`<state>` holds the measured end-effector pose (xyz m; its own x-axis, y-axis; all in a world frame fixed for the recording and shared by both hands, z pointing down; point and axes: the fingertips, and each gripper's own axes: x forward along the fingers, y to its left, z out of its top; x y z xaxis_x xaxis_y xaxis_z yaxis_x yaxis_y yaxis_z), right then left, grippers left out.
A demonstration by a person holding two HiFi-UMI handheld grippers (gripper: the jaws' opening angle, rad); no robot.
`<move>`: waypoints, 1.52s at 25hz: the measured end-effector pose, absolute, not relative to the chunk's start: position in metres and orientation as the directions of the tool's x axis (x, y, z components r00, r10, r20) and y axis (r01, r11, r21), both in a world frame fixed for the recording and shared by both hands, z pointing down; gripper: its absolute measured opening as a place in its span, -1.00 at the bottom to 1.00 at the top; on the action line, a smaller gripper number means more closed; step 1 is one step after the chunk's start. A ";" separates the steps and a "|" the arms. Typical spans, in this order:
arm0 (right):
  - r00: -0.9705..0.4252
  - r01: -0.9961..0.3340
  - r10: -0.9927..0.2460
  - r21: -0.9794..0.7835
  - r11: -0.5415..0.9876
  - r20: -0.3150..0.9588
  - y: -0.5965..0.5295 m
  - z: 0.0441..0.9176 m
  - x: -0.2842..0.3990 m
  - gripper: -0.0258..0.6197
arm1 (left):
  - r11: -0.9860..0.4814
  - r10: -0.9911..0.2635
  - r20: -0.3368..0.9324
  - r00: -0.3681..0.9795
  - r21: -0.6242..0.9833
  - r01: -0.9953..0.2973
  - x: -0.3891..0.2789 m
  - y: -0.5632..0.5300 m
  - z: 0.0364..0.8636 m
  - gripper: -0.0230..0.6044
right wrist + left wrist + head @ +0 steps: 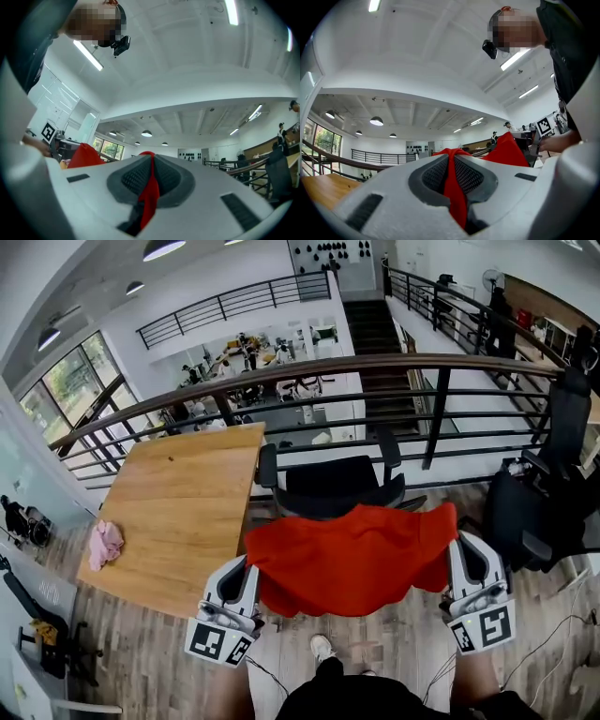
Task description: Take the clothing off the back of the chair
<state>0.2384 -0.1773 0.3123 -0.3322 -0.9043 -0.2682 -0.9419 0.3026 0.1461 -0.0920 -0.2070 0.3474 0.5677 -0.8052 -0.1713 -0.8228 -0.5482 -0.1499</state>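
Left gripper [249,570] and right gripper [456,549] each clamped an edge of the red garment [352,559], which was stretched between them. Their marker cubes [217,641] bore black-and-white squares.

You hold two grippers, the left gripper [251,570] and the right gripper [457,551], and one red garment [352,559]. There is one wooden table [178,512] bearing one pink cloth [105,544]. To the table's right stand two black office chairs (that I can count): the near chair [333,486] and the far chair [544,493].

Clothing [352,557] hangs between left claw [249,568] and right claw [458,554], before chair [333,486].
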 end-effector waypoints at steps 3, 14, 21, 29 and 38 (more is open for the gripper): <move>-0.346 -0.937 -0.901 0.145 0.318 -0.262 -0.165 0.317 0.240 -0.85 | -0.540 -0.814 -0.163 0.557 -0.140 -0.830 -0.091 -0.194 0.355 -0.80; -0.383 -0.922 -0.897 0.148 0.357 -0.223 -0.128 0.334 0.238 -0.85 | -0.529 -0.831 -0.135 0.540 -0.115 -0.841 -0.087 -0.159 0.374 -0.80; -0.386 -0.920 -0.897 0.164 0.357 -0.213 -0.117 0.335 0.240 -0.85 | -0.524 -0.831 -0.139 0.538 -0.126 -0.842 -0.085 -0.148 0.373 -0.80; -0.388 -0.916 -0.902 0.192 0.353 -0.191 -0.118 0.341 0.238 -0.86 | -0.529 -0.829 -0.133 0.543 -0.131 -0.839 -0.082 -0.149 0.374 -0.80; -0.387 -0.916 -0.903 0.192 0.353 -0.186 -0.123 0.343 0.241 -0.86 | -0.531 -0.827 -0.120 0.549 -0.153 -0.834 -0.075 -0.152 0.375 -0.80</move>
